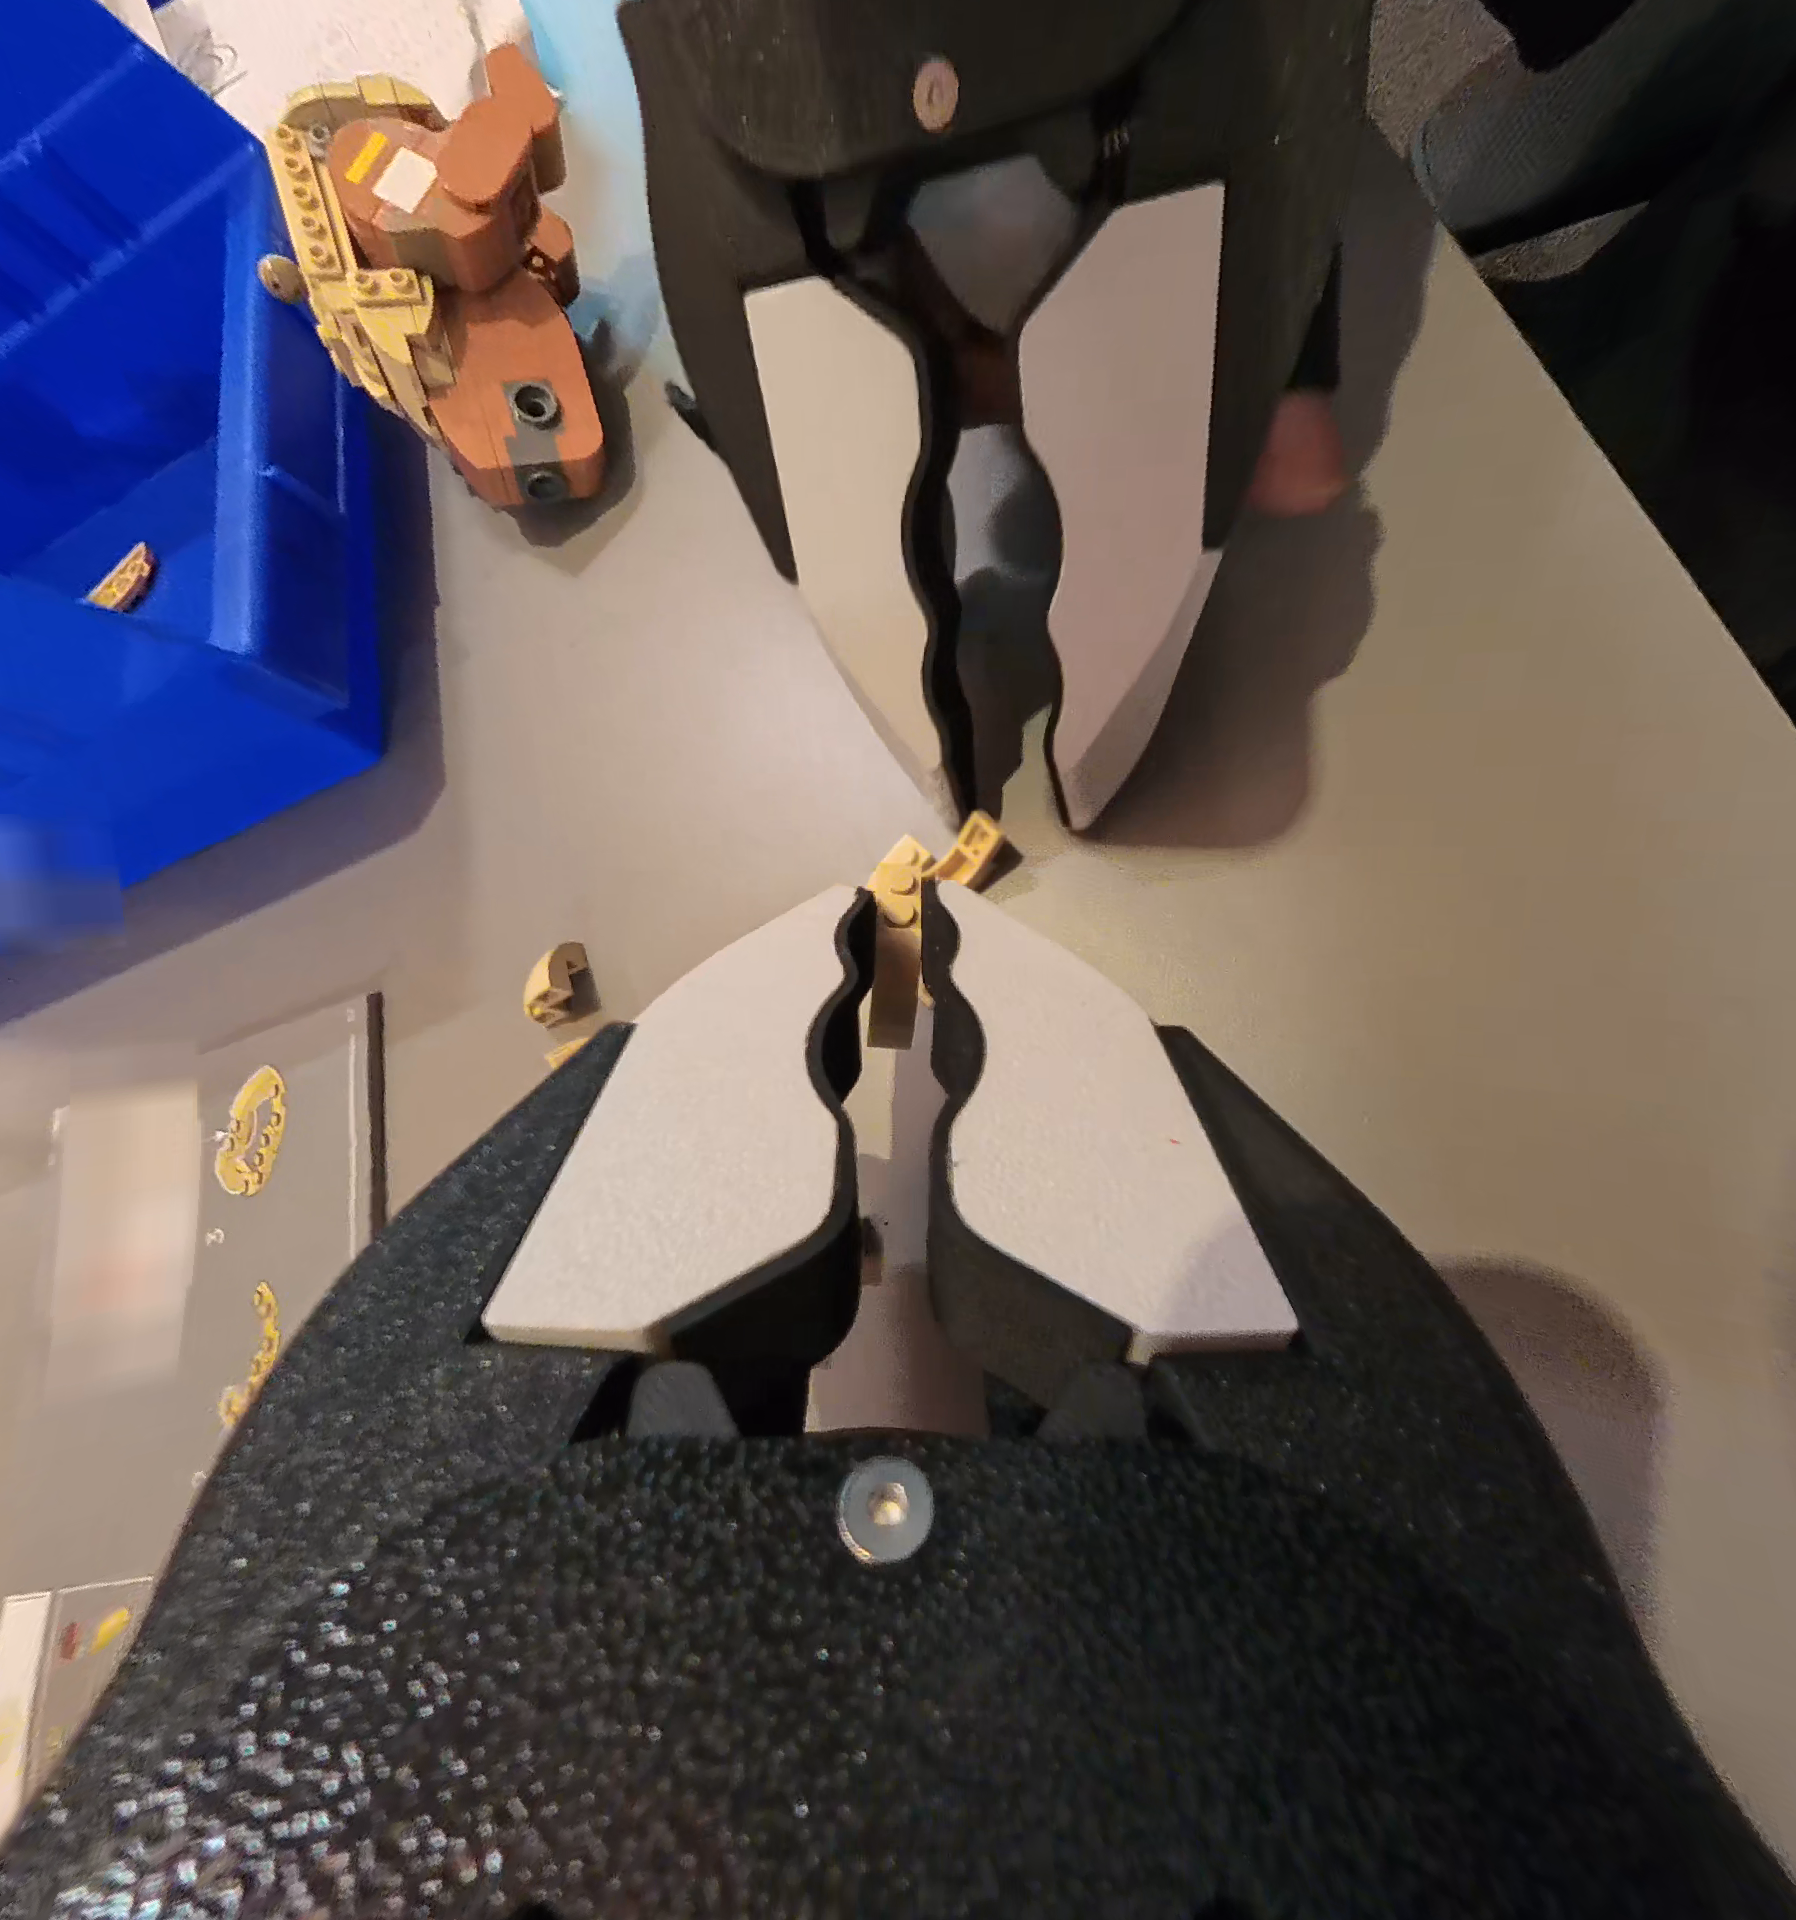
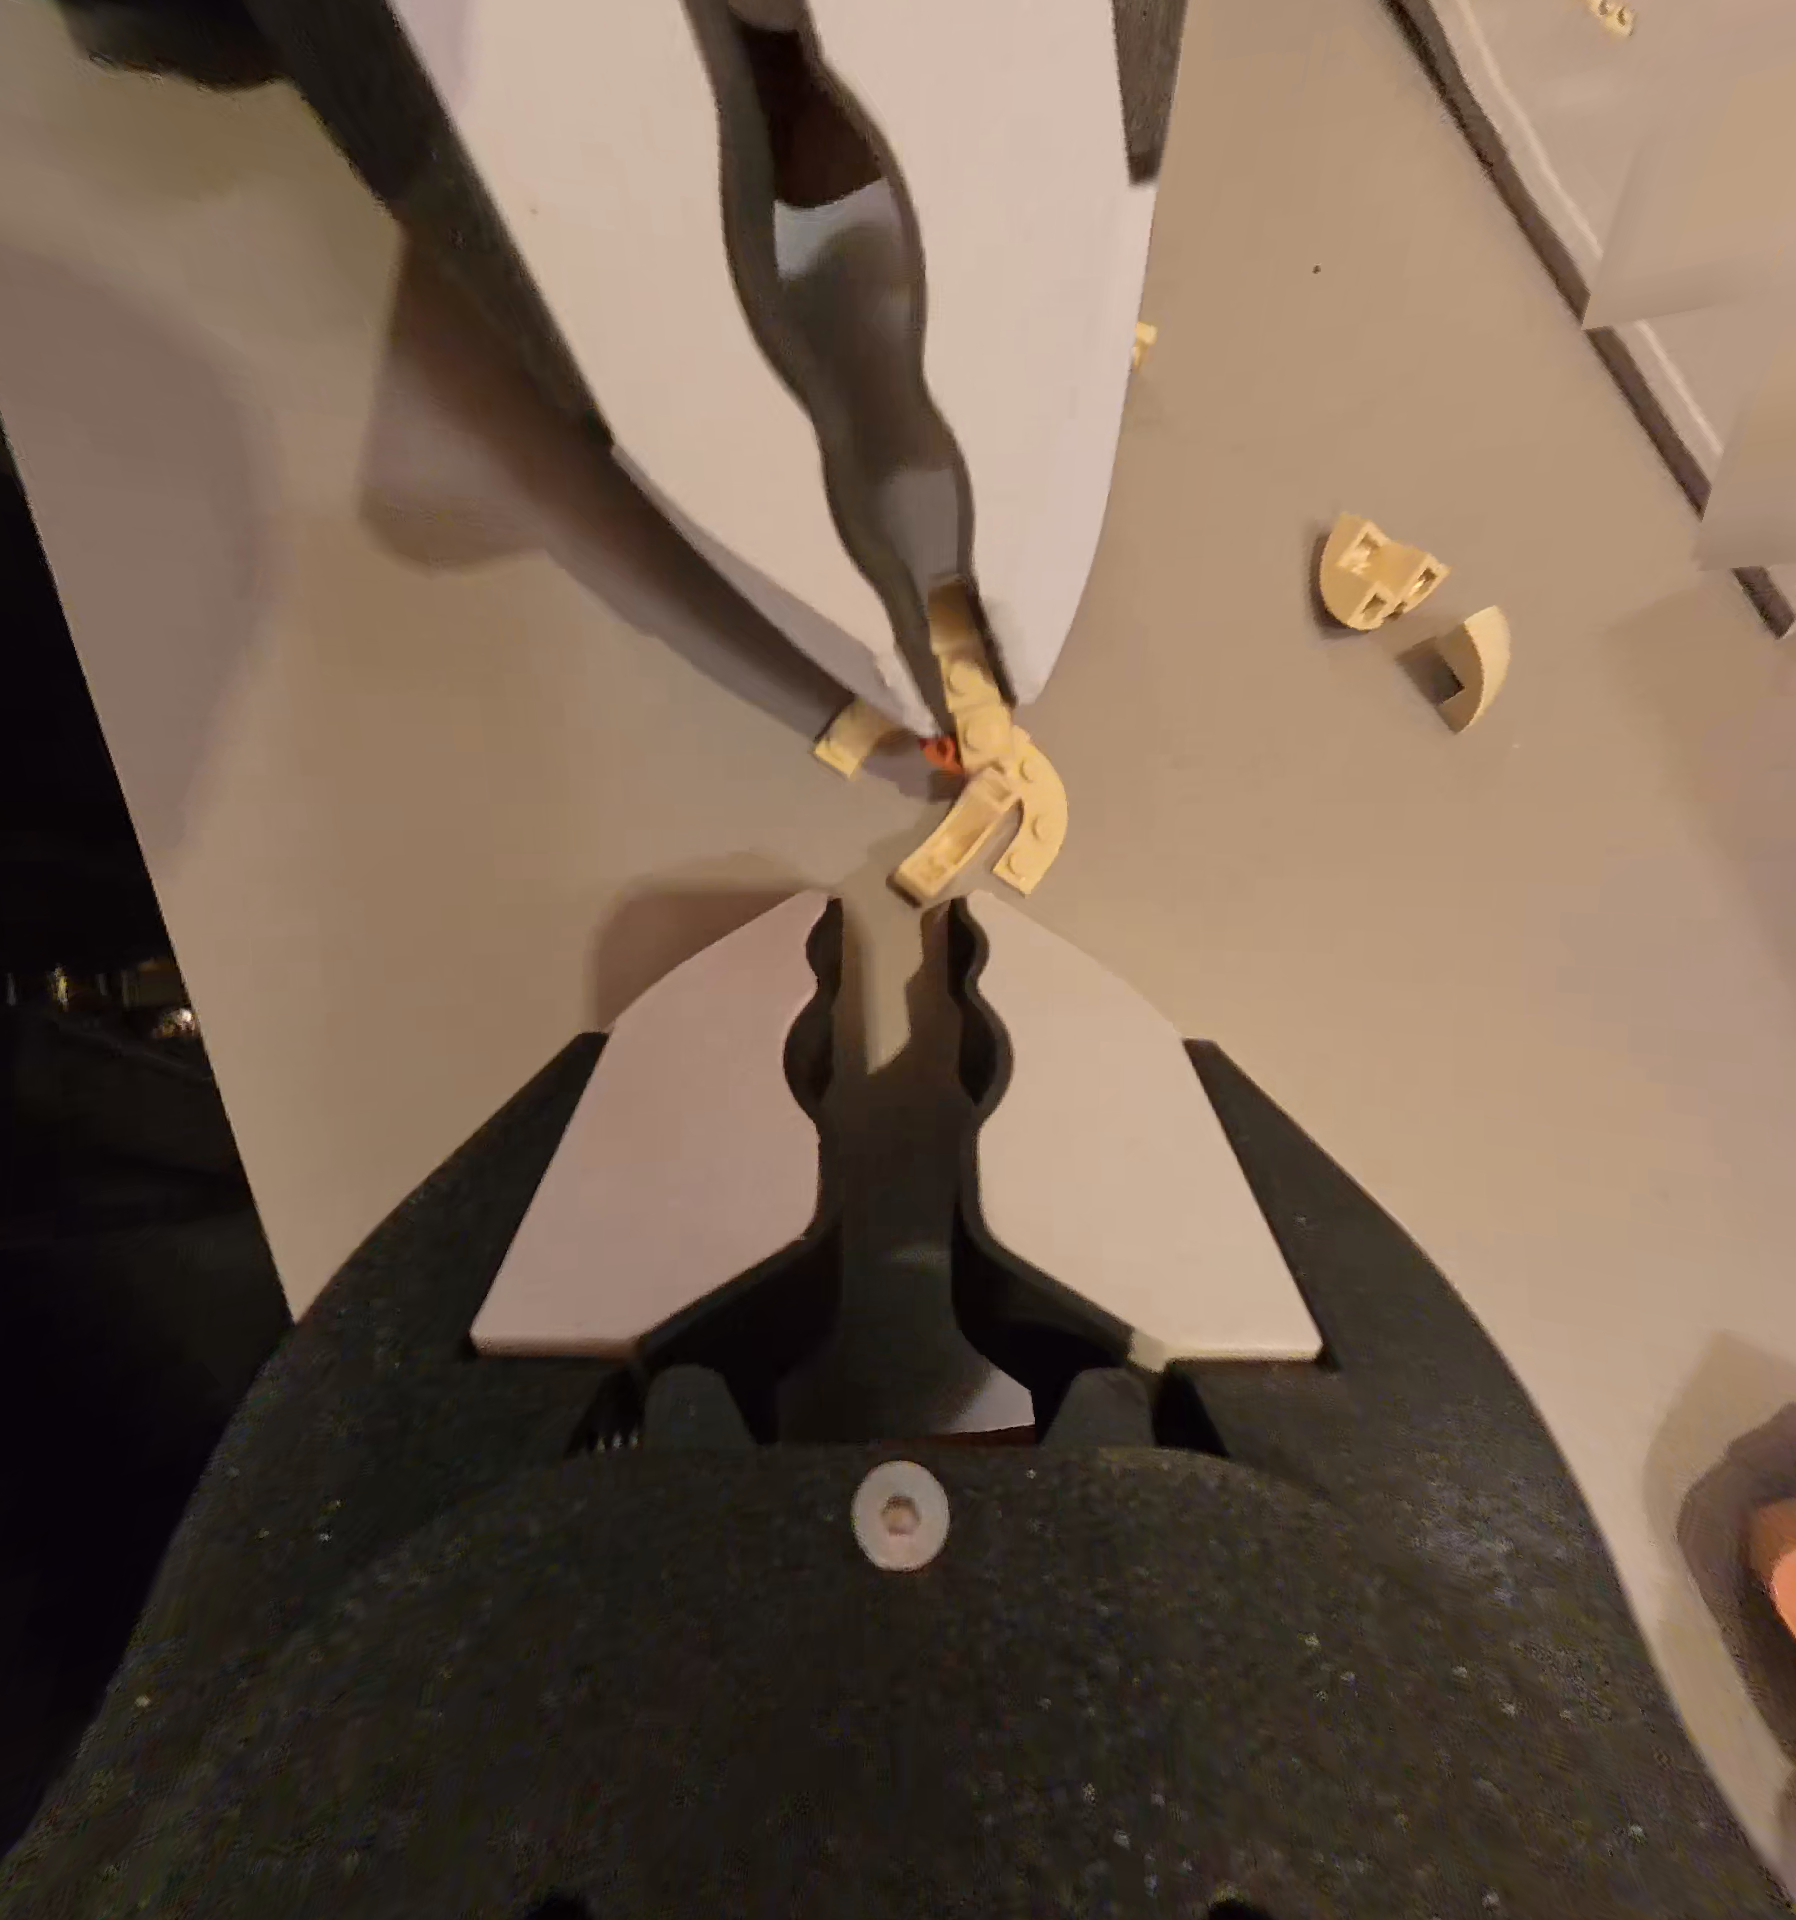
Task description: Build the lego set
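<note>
My left gripper is shut on a tan curved brick assembly, held just above the grey table. In the right wrist view the left gripper comes in from the top, its pads pressed on the studded tan plate. A tan arch piece sits on the plate's near end, and a small orange piece is under the tips. My right gripper is open, its tips just short of the arch with nothing between the pads. It also shows in the left wrist view, open, facing the left gripper.
A blue bin stands at the left, with a brown and tan brick model beside it. Loose tan rounded bricks lie to the right of the grippers. A printed sheet lies at the lower left. The table edge runs along the right. Both grippers' tips are close together, under 4 cm apart.
</note>
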{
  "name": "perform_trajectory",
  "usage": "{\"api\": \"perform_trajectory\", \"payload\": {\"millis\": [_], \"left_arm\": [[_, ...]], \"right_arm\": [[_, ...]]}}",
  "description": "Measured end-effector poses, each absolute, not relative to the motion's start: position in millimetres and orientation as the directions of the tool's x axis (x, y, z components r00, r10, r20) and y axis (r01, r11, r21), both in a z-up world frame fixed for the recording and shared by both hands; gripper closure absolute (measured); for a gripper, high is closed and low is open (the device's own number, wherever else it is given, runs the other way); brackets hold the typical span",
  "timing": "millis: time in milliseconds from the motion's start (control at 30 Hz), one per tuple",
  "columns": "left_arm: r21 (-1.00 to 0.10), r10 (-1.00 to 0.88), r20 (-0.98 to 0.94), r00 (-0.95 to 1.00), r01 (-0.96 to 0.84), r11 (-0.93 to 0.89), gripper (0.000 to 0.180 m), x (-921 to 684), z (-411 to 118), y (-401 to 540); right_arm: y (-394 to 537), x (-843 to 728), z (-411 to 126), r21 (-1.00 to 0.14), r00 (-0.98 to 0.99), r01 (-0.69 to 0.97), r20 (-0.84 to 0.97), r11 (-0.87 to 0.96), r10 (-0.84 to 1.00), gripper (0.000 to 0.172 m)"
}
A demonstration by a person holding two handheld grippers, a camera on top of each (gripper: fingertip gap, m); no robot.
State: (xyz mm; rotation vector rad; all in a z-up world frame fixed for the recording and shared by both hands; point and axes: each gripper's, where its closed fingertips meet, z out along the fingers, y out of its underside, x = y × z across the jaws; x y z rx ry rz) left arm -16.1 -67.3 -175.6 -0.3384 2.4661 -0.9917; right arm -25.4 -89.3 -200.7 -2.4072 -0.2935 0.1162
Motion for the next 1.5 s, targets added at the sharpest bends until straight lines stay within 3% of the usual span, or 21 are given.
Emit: {"api": "perform_trajectory", "payload": {"millis": [200,400,567,833,1167,1500], "left_arm": [[-0.637,-0.347,-0.362,-0.865,-0.042,0.77,0.173,-15,-187,-65],[-0.631,-0.355,-0.341,-0.87,-0.068,0.773,0.173,-16,-191,-59],[-0.631,-0.36,-0.338,-0.869,-0.075,0.772,0.173,-16,-193,-58],[-0.678,-0.425,-0.333,-0.842,-0.099,0.728,0.173,-7,-178,-54],[-0.709,-0.511,-0.156,-0.845,-0.264,0.653,0.173,-7,-188,-61],[-0.711,-0.508,-0.122,-0.853,-0.281,0.644,0.173,-11,-189,-60]], "right_arm": [[-78,-22,-201,-0.658,0.977,0.184,0.042,-0.73,0.209,0.172],[-78,-20,-201,-0.662,0.972,0.203,0.046,-0.722,0.231,0.17],[-75,-18,-200,-0.663,0.977,0.198,0.07,-0.722,0.203,0.151],[-77,1,-200,-0.663,0.986,0.163,0.086,-0.731,0.142,0.151],[-71,3,-201,-0.68,0.99,0.128,0.047,-0.722,0.131,0.151],[-67,-2,-201,-0.681,0.944,0.253,0.02,-0.687,0.328,0.155]]}}
